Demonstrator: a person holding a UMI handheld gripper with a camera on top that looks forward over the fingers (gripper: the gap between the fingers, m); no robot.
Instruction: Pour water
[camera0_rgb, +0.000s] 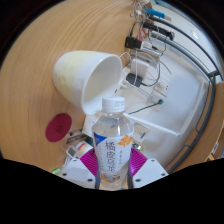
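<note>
1. I am clenching the gripper (111, 170) on the water bottle (112, 140), both pads pressing its label.
2. The white paper cup (85, 78) is lying tipped just beyond the cap; 1 red disc (58, 127) is sitting beside it on the wooden table (40, 40).
3. I judge pouring is needing an upright cup and an uncapped bottle.

Looks like a lab or workshop bench to me. I'm over a round wooden table (60, 30) next to a white desk (180, 95). On the far right, loose cables (150, 100), binder clips (133, 45) and small electronic parts (152, 15) lie scattered on the white surface. Nothing homely about it.
</note>
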